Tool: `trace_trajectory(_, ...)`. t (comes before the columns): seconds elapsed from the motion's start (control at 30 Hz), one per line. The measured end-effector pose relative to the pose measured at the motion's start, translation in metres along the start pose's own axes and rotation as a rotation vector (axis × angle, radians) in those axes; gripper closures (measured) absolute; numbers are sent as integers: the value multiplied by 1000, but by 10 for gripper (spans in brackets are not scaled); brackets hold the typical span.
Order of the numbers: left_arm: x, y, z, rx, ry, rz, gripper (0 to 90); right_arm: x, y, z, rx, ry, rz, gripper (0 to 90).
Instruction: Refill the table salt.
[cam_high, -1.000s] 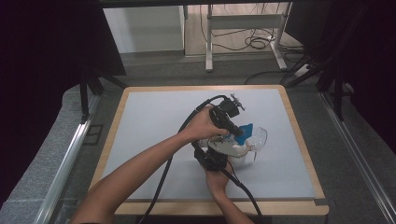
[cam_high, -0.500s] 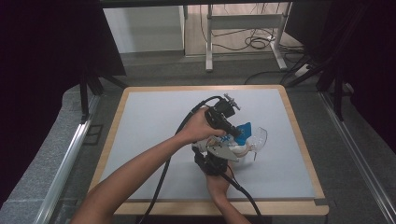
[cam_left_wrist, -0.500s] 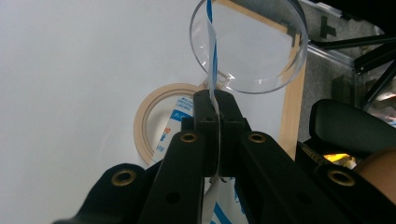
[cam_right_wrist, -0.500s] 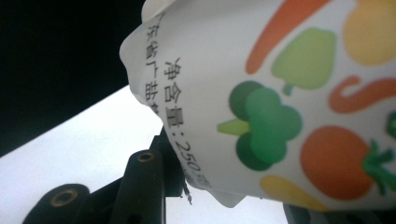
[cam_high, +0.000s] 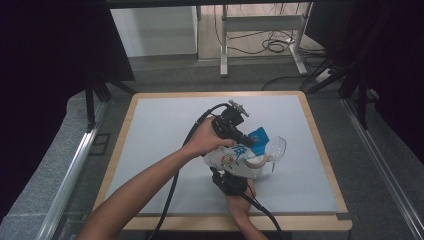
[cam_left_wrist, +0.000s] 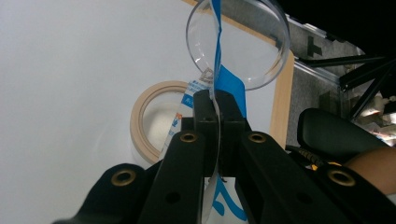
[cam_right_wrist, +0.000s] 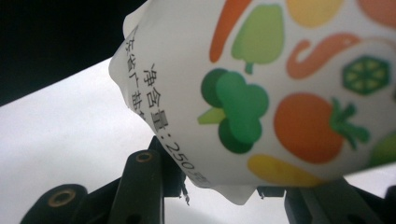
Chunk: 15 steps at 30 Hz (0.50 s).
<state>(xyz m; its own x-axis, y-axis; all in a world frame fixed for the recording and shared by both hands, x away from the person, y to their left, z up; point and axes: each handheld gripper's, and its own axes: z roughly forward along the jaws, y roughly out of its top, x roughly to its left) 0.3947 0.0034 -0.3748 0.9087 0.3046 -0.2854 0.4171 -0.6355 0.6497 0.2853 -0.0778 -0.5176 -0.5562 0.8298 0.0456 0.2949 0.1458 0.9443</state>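
Nearest the person, the right tool (cam_high: 235, 176) comes up from the counter's near edge with its jaws part-way apart, closed on the lower body of a white pouch (cam_right_wrist: 280, 93) printed with vegetables; the pouch bulges between them. Just beyond, the left tool (cam_high: 239, 134) reaches in from the left, its jaws fully pinched together on the pouch's thin blue-and-white top strip (cam_left_wrist: 215, 70), which runs up between the pads. The pouch thus hangs between the two tools, over the middle of the pale counter (cam_high: 160, 125), right of centre. Behind it in the left gripper view lie a tape roll (cam_left_wrist: 154, 116) and a clear round dish (cam_left_wrist: 252, 46), near the counter's wooden edge (cam_left_wrist: 281, 102).

The likely step is tearing or opening the top. The risk I see is that the strip is thin and held by a narrow pinch: it may slip out or tear crookedly. The lower grip squeezes a soft pouch, so once the top gives, the contents could spurt or spill short of the dish. A sideways jerk could also knock the dish.
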Motion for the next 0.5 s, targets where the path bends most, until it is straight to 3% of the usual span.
trace_trajectory(0.3, 1, -7, -7, -24, -9, -8, 900, 0, -3, -6, 24, 7, -39, 609)
trace_trajectory(0.5, 3, -10, -8, -41, -8, -21, 900, -4, -6, -8, 46, 10, -37, 601)
